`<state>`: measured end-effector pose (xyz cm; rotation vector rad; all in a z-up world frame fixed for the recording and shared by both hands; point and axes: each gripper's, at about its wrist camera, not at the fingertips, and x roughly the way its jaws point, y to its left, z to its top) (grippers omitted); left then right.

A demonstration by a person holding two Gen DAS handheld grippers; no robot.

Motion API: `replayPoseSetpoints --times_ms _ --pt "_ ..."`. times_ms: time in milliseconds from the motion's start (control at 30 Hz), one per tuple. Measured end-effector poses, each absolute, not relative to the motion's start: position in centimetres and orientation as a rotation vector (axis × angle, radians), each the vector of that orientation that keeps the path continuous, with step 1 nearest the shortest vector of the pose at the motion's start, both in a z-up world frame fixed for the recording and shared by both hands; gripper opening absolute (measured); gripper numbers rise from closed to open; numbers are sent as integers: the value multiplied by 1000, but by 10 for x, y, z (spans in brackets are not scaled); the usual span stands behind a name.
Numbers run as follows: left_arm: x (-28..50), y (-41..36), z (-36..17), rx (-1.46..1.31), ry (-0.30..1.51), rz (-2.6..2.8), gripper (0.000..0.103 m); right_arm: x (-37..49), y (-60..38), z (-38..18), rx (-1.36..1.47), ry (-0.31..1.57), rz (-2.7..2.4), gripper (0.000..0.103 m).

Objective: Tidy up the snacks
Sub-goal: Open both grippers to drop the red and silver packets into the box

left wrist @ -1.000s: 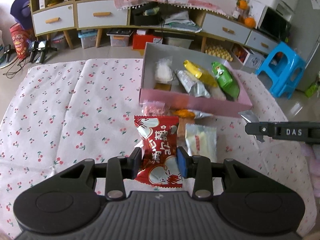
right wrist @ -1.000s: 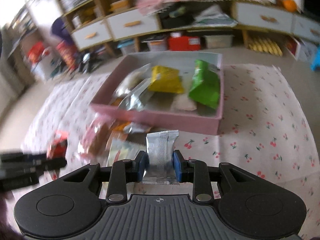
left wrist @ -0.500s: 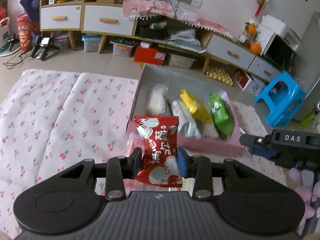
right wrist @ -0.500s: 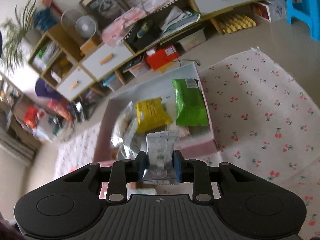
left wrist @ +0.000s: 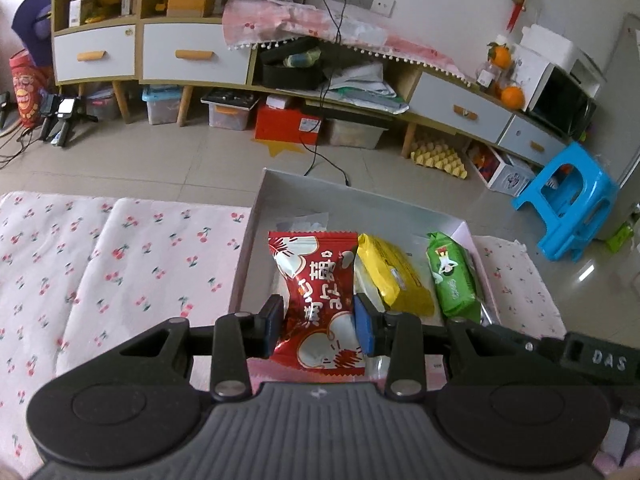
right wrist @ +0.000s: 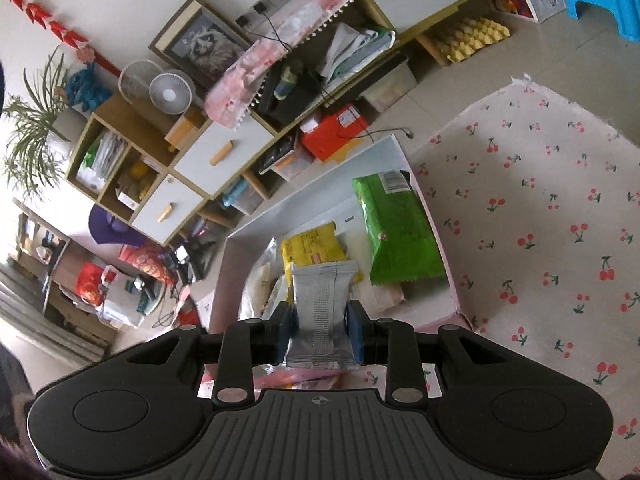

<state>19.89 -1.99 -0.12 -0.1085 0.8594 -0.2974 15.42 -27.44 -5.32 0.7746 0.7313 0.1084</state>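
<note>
My left gripper [left wrist: 318, 326] is shut on a red snack packet [left wrist: 316, 300] and holds it over the near left part of the pink box [left wrist: 244, 256]. My right gripper [right wrist: 320, 332] is shut on a silver snack packet [right wrist: 322, 312] over the near end of the same box [right wrist: 436, 232]. In the box lie a yellow packet [left wrist: 394, 276], a green packet [left wrist: 454, 280] and pale packets [right wrist: 260, 284]. The right gripper's body [left wrist: 592, 358] shows at the right edge of the left wrist view.
The box sits on a cherry-print cloth [left wrist: 120, 264] that spreads left and right [right wrist: 560, 220]. More snacks lie under the right gripper near the box's front wall [right wrist: 288, 378]. Beyond are tiled floor, low cabinets [left wrist: 192, 56] and a blue stool [left wrist: 572, 200].
Both grippers moved forward with their packets, from above the loose snacks in front of the box to over the box itself. Both stayed shut.
</note>
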Motion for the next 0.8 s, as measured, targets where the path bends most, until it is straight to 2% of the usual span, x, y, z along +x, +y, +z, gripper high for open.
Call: replayPoseSetpoints --times_ms 567,633,800 --pt "212 -26 -15 -101 879 -299 36 159 -280 -74 837 728 88 30" --pt "211 -25 -15 -99 868 -298 39 159 -279 -75 834 730 89 30" --pt "209 -26 -13 -90 851 -305 53 160 -277 -76 833 737 92 33"
